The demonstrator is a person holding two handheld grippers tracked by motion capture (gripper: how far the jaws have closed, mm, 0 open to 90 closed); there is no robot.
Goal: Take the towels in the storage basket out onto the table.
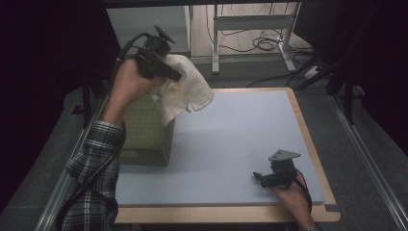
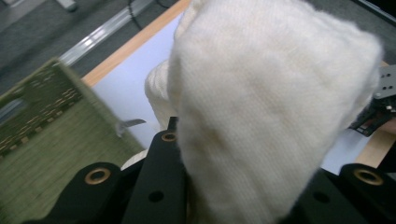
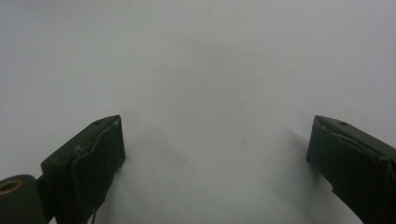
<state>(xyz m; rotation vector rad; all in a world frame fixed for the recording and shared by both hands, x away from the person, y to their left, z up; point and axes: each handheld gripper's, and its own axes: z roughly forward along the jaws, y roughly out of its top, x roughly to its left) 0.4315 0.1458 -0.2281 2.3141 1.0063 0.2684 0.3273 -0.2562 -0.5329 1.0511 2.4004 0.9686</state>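
A cream knitted cloth [image 1: 185, 89] hangs in the air above the green woven basket [image 1: 144, 132] at the table's left, with my left gripper [image 1: 174, 76] shut on its upper edge. In the left gripper view the cloth [image 2: 261, 107] drapes over the jaws and hides their tips, and the basket [image 2: 51, 140] lies below at the left. My right gripper [image 1: 257, 179] rests low near the table's front right corner, held by a hand. In its own view my right gripper [image 3: 215, 149] stands open, nothing between the jaws, over the bare blue-grey surface.
The blue-grey table top [image 1: 240, 139] has a wooden rim [image 1: 308, 130]. Beyond the far edge stand metal table legs [image 1: 216, 43] with cables [image 1: 262, 43] on the floor. A plaid sleeve [image 1: 94, 183] comes in at the lower left.
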